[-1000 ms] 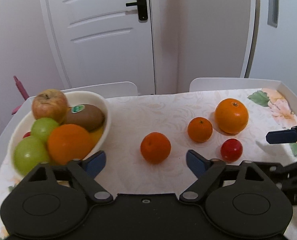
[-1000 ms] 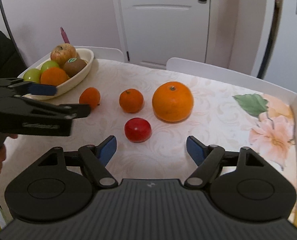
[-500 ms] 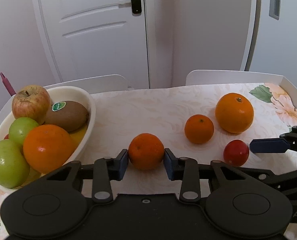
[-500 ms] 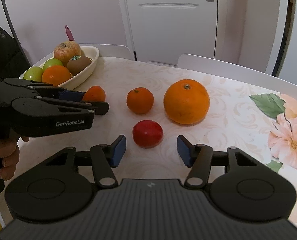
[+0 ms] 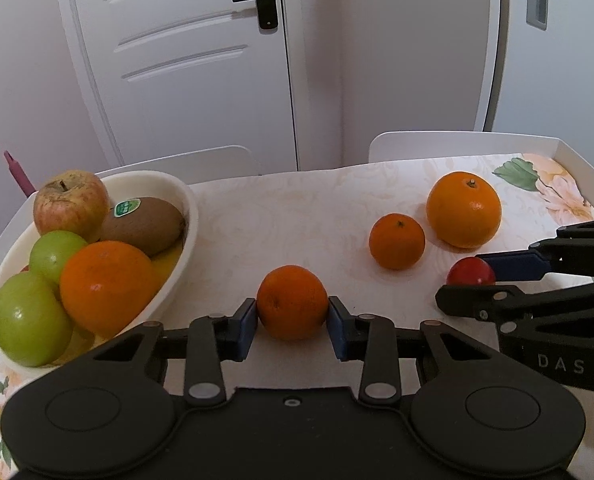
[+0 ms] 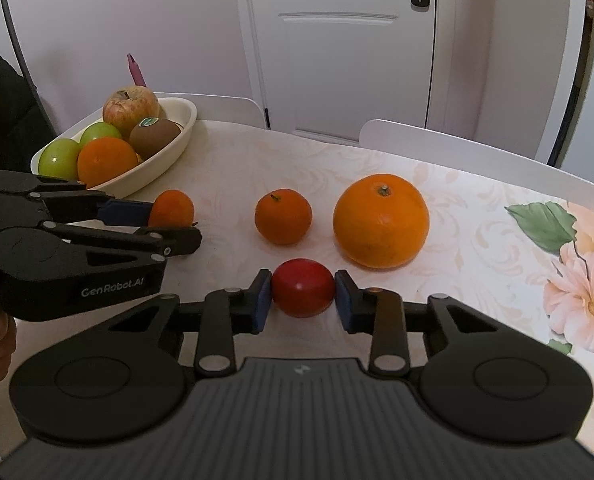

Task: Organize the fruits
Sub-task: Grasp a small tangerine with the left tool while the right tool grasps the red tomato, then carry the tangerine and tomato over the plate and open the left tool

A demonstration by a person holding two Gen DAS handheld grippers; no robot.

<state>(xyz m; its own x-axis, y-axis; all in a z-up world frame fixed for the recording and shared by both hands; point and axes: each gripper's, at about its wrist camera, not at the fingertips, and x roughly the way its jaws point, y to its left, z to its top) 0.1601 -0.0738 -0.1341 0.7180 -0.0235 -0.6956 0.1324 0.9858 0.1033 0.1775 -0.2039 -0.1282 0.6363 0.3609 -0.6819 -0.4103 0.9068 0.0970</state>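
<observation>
The desk (image 6: 257, 160) carries a pale patterned cloth with printed flowers at its right end. At its left end sits a white oval bowl (image 5: 185, 216), filled with a blotchy red-yellow apple (image 5: 71, 204), a brown kiwi (image 5: 145, 224) with a green sticker, two green apples (image 5: 29, 316) and an orange (image 5: 105, 284) piled together.

Out on the cloth, the big orange (image 6: 381, 220) stands farthest right, its stem stub up. Just left of it, apart, is a smaller mandarin (image 6: 283, 216).

The left tongs (image 5: 293, 320) are clamped on another mandarin (image 5: 292, 302), round and slightly dimpled, near the bowl's rim; both blue pads press its sides.

The right tongs (image 6: 303, 298) have just been closing and now grip the small red fruit (image 6: 303, 287), smooth and glossy, in front of the big orange and the middle mandarin. Both held fruits rest on the cloth.
</observation>
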